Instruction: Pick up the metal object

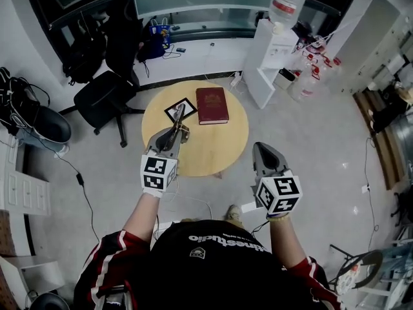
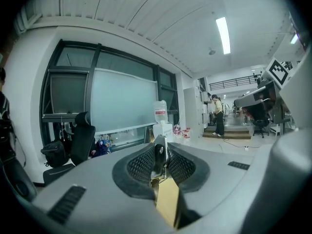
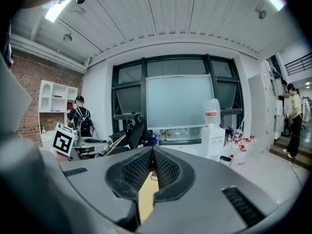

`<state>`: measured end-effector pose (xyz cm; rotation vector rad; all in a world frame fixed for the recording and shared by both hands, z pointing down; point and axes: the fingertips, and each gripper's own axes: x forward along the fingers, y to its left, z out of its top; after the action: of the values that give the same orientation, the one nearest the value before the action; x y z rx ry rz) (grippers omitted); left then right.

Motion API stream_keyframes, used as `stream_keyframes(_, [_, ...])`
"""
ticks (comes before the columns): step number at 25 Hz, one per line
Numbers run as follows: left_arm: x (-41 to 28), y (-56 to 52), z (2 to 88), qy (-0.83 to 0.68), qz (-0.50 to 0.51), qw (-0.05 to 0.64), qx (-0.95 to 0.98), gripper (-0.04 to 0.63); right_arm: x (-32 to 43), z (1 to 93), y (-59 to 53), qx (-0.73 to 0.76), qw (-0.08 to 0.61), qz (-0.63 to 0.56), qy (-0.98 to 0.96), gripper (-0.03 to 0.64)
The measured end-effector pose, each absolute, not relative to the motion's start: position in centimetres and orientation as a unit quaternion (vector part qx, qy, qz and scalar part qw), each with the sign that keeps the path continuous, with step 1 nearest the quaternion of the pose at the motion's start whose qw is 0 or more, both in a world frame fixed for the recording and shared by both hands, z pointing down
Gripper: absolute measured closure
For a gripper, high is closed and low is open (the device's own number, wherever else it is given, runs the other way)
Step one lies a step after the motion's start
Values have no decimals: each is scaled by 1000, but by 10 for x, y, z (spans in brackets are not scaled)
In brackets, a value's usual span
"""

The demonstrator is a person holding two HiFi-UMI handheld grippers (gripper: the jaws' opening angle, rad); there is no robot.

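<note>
In the head view my left gripper (image 1: 173,133) is held above the round wooden table (image 1: 213,154), shut on a slim metal object (image 1: 180,117) that sticks out past its tips toward the table's far side. In the left gripper view the metal object (image 2: 160,156) stands pinched between the ribbed pads of the left gripper (image 2: 160,165), lifted into the air. My right gripper (image 1: 263,148) hovers at the table's near right edge. Its jaws (image 3: 152,154) meet with nothing between them.
A red book (image 1: 211,104) and a black-and-white marker card (image 1: 171,110) lie on the table's far half. A black office chair (image 1: 103,99) stands to the left, a white water dispenser (image 1: 274,50) at the back right. Cables run over the floor.
</note>
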<state>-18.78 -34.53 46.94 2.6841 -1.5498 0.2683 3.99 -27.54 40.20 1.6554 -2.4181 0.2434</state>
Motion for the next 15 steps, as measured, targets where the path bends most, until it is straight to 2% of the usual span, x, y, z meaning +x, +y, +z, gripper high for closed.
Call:
stream_keyframes(5, [-203, -327, 444, -491, 38, 29, 870, 526, 31, 396, -266, 563, 97, 71, -818, 588])
stream_keyframes(15, [-232, -298, 400, -491, -20, 15, 871, 526, 15, 377, -256, 565, 88, 52, -819, 589])
